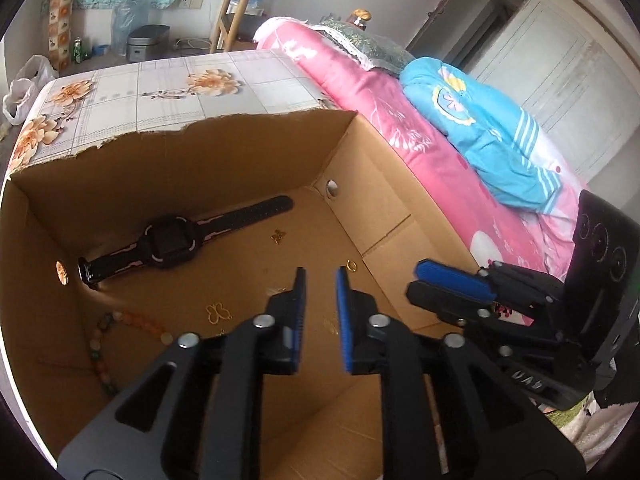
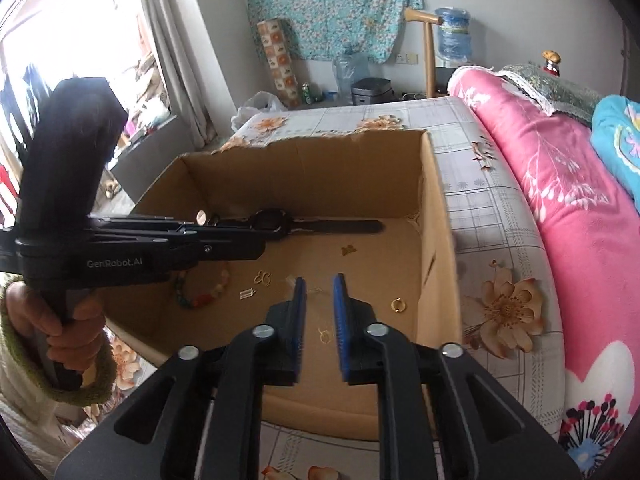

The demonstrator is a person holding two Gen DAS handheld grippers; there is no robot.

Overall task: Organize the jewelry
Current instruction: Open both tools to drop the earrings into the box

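Observation:
An open cardboard box (image 1: 352, 184) (image 2: 434, 200) stands on the flowered table. On its floor lie a black watch with pink trim (image 1: 172, 244) (image 2: 340, 226), a bead bracelet (image 1: 104, 344) (image 2: 204, 300), a gold ring (image 1: 351, 266) (image 2: 397, 304), a small gold charm (image 1: 277, 236) (image 2: 348, 250) and a gold butterfly outline (image 1: 218, 313) (image 2: 263, 278). My left gripper (image 1: 320, 276) (image 2: 274, 236) hangs inside the box, its jaws a little apart with nothing between them. My right gripper (image 2: 320, 280) (image 1: 414, 280) is over the box's near right part, also slightly open and empty.
The table (image 2: 480, 208) has a flowered cloth. A pink quilt (image 2: 580, 200) and a blue blanket (image 1: 480, 128) lie close on the right. A hand in a green-cuffed sleeve (image 2: 60, 320) holds the left gripper's handle. A chair (image 1: 236, 8) stands behind.

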